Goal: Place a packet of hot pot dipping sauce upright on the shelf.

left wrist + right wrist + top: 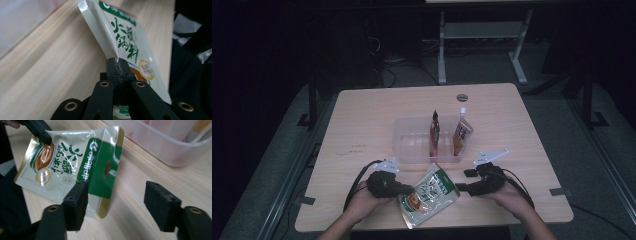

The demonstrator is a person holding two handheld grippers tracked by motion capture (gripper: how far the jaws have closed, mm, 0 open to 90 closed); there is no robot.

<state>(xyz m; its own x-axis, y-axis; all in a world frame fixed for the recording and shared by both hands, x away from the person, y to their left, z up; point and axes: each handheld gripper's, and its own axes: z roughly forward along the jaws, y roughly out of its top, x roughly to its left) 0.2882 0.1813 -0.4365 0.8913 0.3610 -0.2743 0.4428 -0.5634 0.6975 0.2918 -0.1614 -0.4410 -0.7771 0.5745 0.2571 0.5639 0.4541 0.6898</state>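
Pinching the left edge of the green-and-cream sauce pouch (429, 194), the left gripper (404, 189) has its jaws pressed tight on the thin side seam, which the left gripper view shows clamped right at the tips (117, 65). That grip seems meant to lift the flat packet off the wood; the pouch sits near the front edge of the table (362, 125), tilted up from it, just in front of the clear plastic bin (412, 137). Inside the bin, toward its right end, two other pouches (435, 132) stand upright, so this one is probably headed there too. At the right, the right gripper (467, 181) waits with jaws spread and nothing between them, close by the pouch's green top corner (100, 162), likely ready to steady it.
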